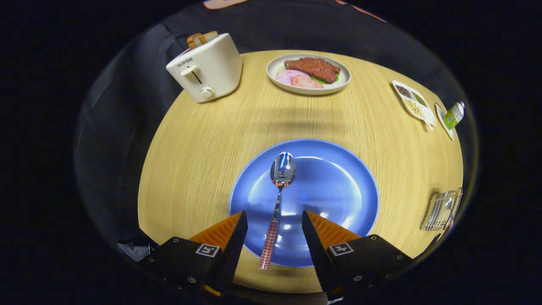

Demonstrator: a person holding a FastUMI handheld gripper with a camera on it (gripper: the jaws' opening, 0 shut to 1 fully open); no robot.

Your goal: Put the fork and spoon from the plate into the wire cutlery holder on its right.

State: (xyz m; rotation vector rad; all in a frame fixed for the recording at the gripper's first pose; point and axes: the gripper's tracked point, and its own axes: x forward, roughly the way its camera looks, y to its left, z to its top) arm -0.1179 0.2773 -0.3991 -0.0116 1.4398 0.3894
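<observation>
A spoon [278, 199] with a shiny bowl and a red-and-white checked handle lies on the blue plate [334, 190], its handle end hanging over the plate's near rim. My gripper [274, 217] is open above the plate, one finger on each side of the handle, neither touching it. The wire cutlery holder [442, 209] stands to the right of the plate near the table's edge, with what looks like metal tines inside it.
A white toaster [206, 67] with bread in it stands at the far left of the round wooden table [199, 148]. A plate of meat and ham [308, 73] is at the back. A divided dish of seeds [413, 103] and a small bottle [453, 114] sit far right.
</observation>
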